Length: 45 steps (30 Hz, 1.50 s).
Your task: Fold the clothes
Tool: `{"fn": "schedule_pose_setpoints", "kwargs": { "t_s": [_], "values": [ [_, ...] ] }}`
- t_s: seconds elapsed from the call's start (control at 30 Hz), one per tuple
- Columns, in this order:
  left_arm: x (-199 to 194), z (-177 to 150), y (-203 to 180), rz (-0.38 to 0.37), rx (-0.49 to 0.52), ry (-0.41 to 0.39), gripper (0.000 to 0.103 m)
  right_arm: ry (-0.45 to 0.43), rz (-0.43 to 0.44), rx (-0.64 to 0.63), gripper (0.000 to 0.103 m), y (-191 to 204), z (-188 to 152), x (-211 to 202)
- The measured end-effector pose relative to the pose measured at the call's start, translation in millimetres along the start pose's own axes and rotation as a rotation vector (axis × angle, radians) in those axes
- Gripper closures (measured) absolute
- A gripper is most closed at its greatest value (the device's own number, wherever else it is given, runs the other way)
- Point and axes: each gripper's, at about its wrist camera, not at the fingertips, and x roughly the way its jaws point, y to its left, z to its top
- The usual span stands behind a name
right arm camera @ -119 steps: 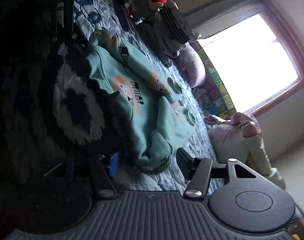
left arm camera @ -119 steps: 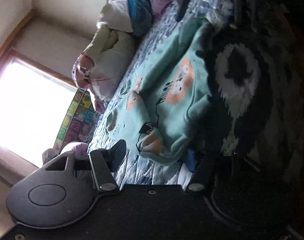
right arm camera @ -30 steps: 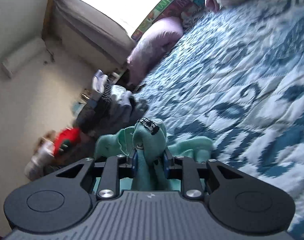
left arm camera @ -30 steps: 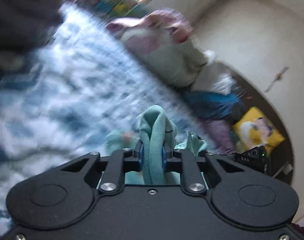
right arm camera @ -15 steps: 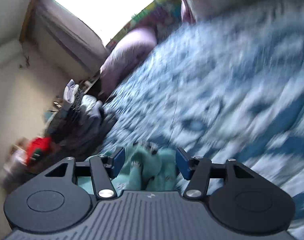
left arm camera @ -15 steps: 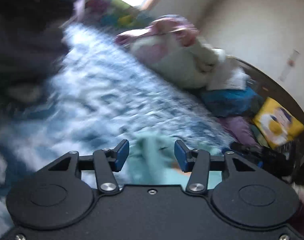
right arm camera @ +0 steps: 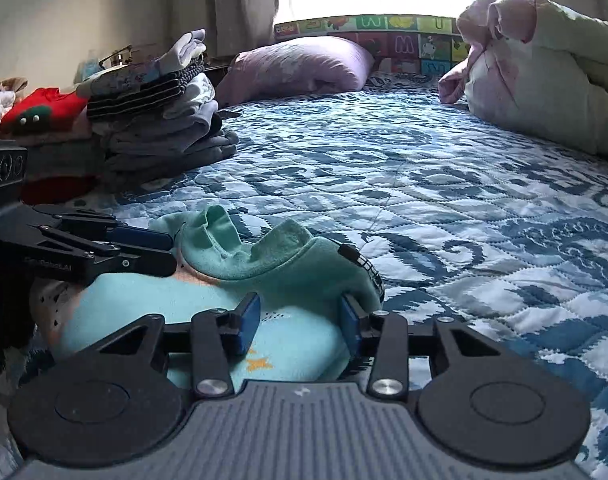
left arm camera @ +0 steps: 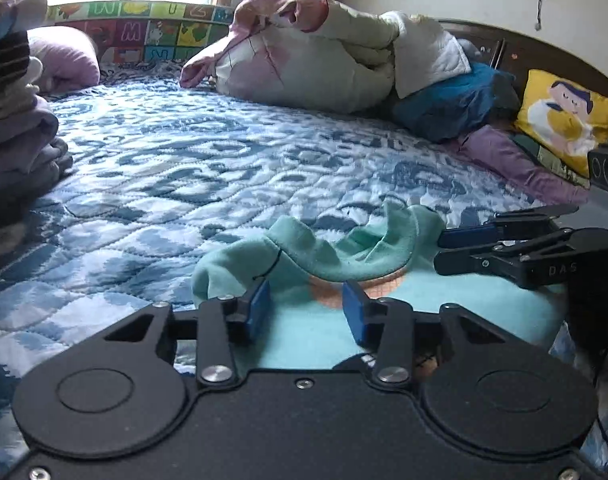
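Note:
A mint-green child's sweatshirt (left arm camera: 316, 252) with printed figures lies folded over on the blue patterned quilt (left arm camera: 183, 168), directly under both grippers. My left gripper (left arm camera: 306, 308) is open and empty just above its near fold. My right gripper (right arm camera: 295, 316) is open and empty too, over the same garment (right arm camera: 271, 256). Each gripper shows in the other's view: the right one (left arm camera: 504, 248) at the right, the left one (right arm camera: 103, 248) at the left. The garment's near part is hidden under the gripper bodies.
A stack of folded grey clothes (right arm camera: 163, 120) and red items (right arm camera: 43, 112) stand at the left. A bundled duvet (left arm camera: 324, 60), a blue garment (left arm camera: 444, 104), a yellow cushion (left arm camera: 564, 116), a lilac pillow (right arm camera: 299, 68) and an alphabet mat (left arm camera: 143, 28) line the far side.
Both grippers held the green sweatshirt a second ago, carried it over and opened. It now lies released on the quilt, and the views have steadied low over the bed.

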Motion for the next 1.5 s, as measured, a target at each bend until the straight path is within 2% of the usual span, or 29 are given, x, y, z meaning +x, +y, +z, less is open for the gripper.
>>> {"fn": "schedule_pose_setpoints", "kwargs": {
  "t_s": [0.1, 0.23, 0.3, 0.4, 0.53, 0.6, 0.8, 0.9, 0.97, 1.07, 1.13, 1.2, 1.37, 1.4, 1.43, 1.47, 1.5],
  "values": [
    [-32.8, 17.7, -10.4, -0.015, 0.041, -0.069, 0.066, -0.07, 0.021, 0.019, 0.06, 6.0, 1.1, -16.1],
    [-67.0, 19.3, -34.5, -0.068, 0.137, -0.066, 0.065, -0.151, 0.091, -0.01, 0.06, 22.4, 2.9, -52.8],
    [-68.1, 4.5, -43.3, -0.087, 0.157, -0.013, 0.065, -0.155, 0.094, -0.082, 0.06, 39.0, -2.7, -66.6],
    [-49.2, -18.6, -52.8, -0.028, 0.219, 0.05, 0.062, -0.12, 0.075, -0.134, 0.061, 54.2, -15.1, -70.5],
    [-25.4, -28.5, -48.4, -0.028, 0.204, 0.055, 0.061, -0.045, 0.02, -0.126, 0.059, 50.0, -35.6, -51.3],
    [-25.9, -31.3, -39.4, -0.048, 0.161, 0.047, 0.06, -0.045, 0.015, -0.11, 0.059, 46.5, -38.9, -46.9],
    [-34.0, -33.2, -44.7, -0.031, 0.168, 0.02, 0.059, -0.037, 0.004, -0.097, 0.058, 43.6, -40.2, -33.6],
    [-60.1, -26.2, -56.7, 0.011, 0.185, -0.012, 0.062, -0.055, -0.009, -0.103, 0.06, 47.9, -35.3, -44.7],
    [-74.1, -26.2, -66.6, 0.035, 0.214, -0.027, 0.062, -0.124, -0.012, -0.106, 0.06, 55.8, -31.0, -66.7],
    [-74.2, -35.8, -67.9, 0.032, 0.179, -0.003, 0.062, -0.156, 0.003, -0.065, 0.061, 65.5, -34.6, -84.8],
    [-62.9, -43.7, -65.9, 0.046, 0.177, 0.037, 0.062, -0.092, -0.007, -0.049, 0.062, 69.0, -45.4, -75.6],
    [-55.9, -48.9, -59.5, 0.039, 0.145, 0.039, 0.06, -0.04, -0.014, -0.029, 0.061, 69.5, -56.0, -64.8],
    [-59.4, -48.7, -51.3, 0.034, 0.092, 0.019, 0.058, -0.043, 0.017, 0.034, 0.061, 59.2, -56.7, -61.4],
    [-65.1, -46.5, -52.0, 0.039, 0.056, 0.013, 0.058, -0.048, 0.011, 0.041, 0.061, 61.0, -56.3, -63.3],
    [-74.0, -42.9, -56.0, 0.048, 0.017, 0.004, 0.053, -0.054, 0.004, 0.054, 0.061, 62.6, -55.5, -65.9],
    [-83.0, -40.7, -60.7, 0.059, -0.004, -0.011, 0.041, -0.064, 0.004, 0.092, 0.059, 63.4, -53.8, -70.5],
    [-91.8, -38.7, -65.4, 0.07, -0.024, -0.026, 0.035, -0.075, 0.016, 0.152, 0.053, 62.4, -52.3, -76.3]
  ]
}}
